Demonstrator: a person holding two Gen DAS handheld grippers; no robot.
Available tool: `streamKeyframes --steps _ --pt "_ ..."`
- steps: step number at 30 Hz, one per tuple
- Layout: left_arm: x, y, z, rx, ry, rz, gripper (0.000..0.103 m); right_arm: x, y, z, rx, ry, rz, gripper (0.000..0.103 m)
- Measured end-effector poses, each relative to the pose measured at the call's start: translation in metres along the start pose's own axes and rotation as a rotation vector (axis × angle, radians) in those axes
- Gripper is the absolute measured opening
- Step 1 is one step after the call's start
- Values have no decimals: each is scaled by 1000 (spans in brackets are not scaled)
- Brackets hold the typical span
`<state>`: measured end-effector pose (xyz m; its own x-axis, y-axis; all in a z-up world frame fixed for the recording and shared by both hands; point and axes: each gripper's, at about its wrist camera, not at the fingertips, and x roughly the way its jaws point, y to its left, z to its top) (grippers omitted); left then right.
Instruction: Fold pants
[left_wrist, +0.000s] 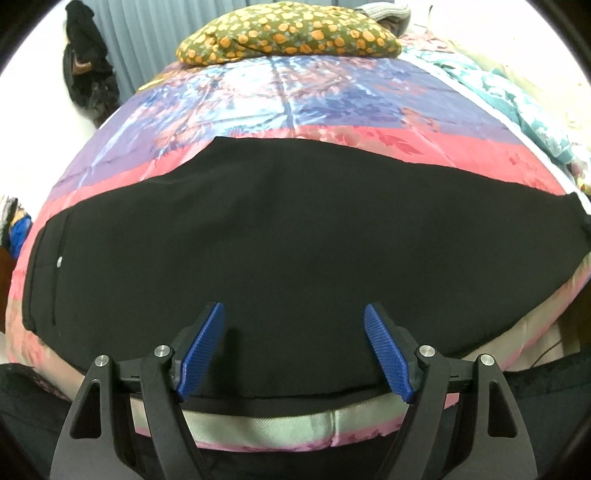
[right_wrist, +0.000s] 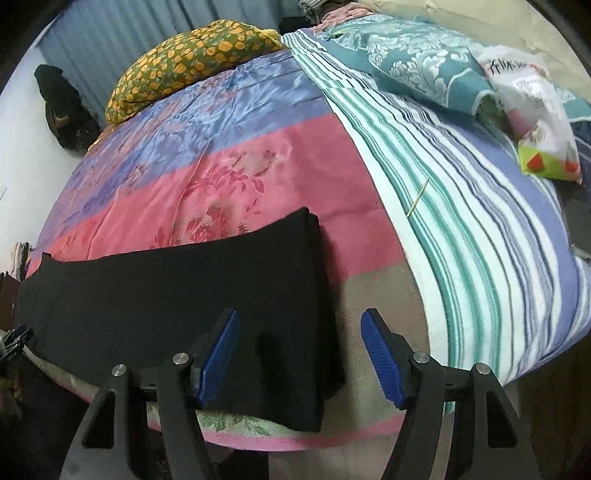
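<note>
Both tongs I see spread with nothing between the pads. Left gripper (left_wrist: 293, 350) hangs over the black pants' (left_wrist: 295, 240) near edge; right gripper (right_wrist: 299, 354) straddles their cuff end. Only the right view shows a striped sheet (right_wrist: 480, 240) at 3 o'clock. Pink quilt (right_wrist: 258, 166) lies bare toward 12.
</note>
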<state>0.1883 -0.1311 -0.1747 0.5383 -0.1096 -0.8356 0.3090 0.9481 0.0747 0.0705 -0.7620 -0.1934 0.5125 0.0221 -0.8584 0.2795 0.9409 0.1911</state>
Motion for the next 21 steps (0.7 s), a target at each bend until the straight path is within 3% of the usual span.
streamKeyframes --steps 3,7,9,10,12,17,21 --pt "1 -3 0 2 4 4 80 10 -11 -4 57 -9 39 68" --pt "1 -1 0 -6 5 15 80 23 -17 -4 57 40 94 69" --pt "2 2 0 -19 5 20 80 24 -15 -8 61 85 164 43" --pt "4 3 0 -30 8 19 80 25 -14 -8 58 106 158 39" --pt "6 7 0 -52 19 14 80 24 -15 -8 100 124 214 13" --pt "3 16 0 -89 2 7 80 4 -11 -16 238 60 346 13" --pt "2 28 2 -134 -12 -9 80 -19 19 -28 372 -28 576 13"
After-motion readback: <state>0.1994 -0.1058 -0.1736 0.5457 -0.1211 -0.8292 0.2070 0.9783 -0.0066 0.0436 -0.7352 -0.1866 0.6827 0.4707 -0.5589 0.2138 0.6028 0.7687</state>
